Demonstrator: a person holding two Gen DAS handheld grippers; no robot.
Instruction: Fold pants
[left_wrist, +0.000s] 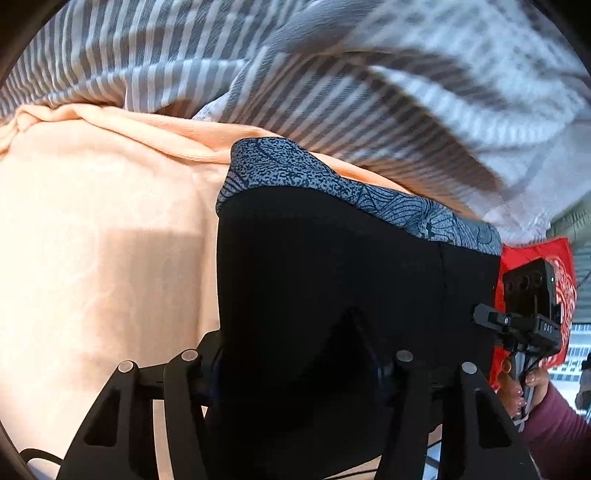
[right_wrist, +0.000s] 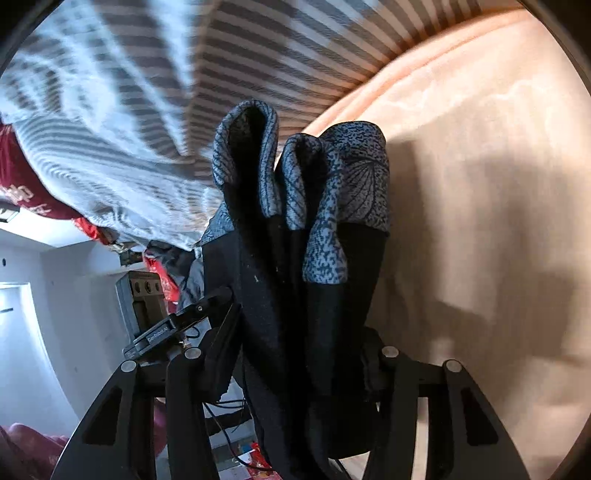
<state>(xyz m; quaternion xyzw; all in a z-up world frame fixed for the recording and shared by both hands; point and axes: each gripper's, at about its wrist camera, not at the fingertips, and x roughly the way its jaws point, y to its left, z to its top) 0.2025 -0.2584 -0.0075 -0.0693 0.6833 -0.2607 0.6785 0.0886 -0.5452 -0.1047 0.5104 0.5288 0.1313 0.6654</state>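
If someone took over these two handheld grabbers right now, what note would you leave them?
Left gripper: jaws shut on the black pants, patterned blue-grey band at the far edge.
Right gripper: jaws shut on the same pants, bunched in loose folds.
Pants are held over the peach sheet, with striped bedding beyond.
Done: both ends gripped.
Left: lay flat, fold, smooth.
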